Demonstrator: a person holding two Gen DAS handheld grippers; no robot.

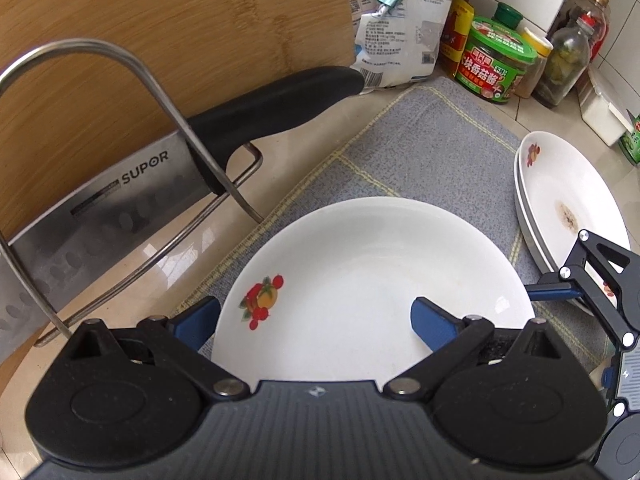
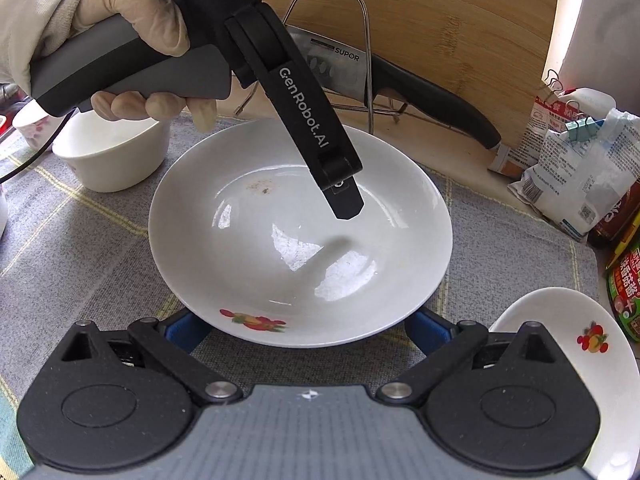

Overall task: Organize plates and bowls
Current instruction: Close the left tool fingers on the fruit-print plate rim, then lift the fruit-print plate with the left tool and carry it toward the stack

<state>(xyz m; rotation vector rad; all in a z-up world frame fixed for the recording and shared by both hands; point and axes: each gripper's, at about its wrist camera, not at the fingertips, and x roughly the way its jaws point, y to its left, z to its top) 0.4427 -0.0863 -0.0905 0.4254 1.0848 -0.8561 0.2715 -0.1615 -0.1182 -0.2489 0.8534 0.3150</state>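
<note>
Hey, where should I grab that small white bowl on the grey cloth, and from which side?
Probably by the rim of the small white ceramic bowl, coming down from above: it stands upright with its mouth open, so one of the fingers can slip inside the wall and the other outside.

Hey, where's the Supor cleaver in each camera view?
Left wrist: cleaver at the left, resting in the wire rack.
Right wrist: cleaver at top centre, in the same rack.
Shared landmark: bamboo cutting board standing behind it.
</note>
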